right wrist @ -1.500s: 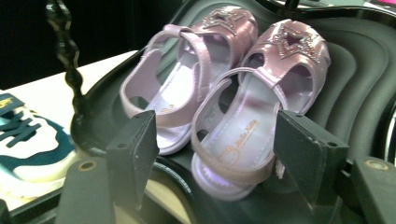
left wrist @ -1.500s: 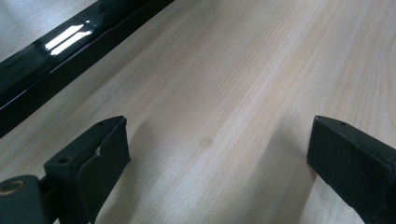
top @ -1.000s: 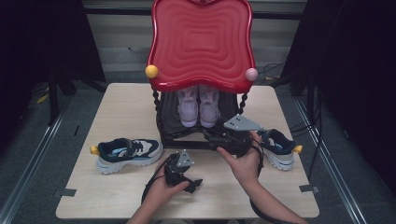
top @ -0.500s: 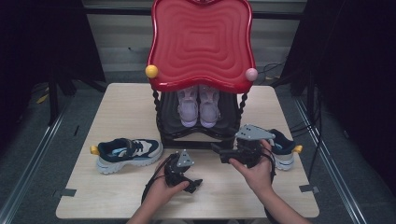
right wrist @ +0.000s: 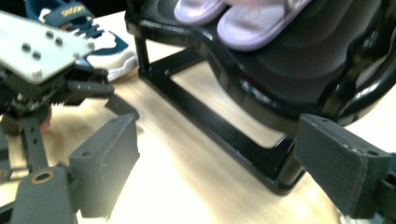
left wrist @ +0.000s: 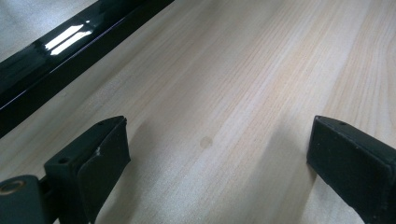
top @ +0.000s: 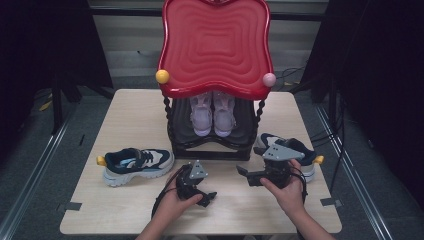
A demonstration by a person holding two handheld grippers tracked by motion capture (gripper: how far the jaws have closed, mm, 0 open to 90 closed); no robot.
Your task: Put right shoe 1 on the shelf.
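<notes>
High view: right hand-held gripper, jaws just opened and empty, lies beside the navy sneaker on the bench. Left gripper view: left hand-held gripper gapes over bare wood. Right gripper view: black rack ahead.

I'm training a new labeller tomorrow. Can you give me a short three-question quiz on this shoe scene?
1. True or false: the right gripper holds a sneaker.
2. What lies on the rack under the red top? A) pale sandals B) boots C) a ball
3. How many sneakers lie on the table?

Key:
1. False: its jaws are open with nothing between them.
2. A, the sandals.
3. Two: the left sneaker and the right sneaker.
</notes>
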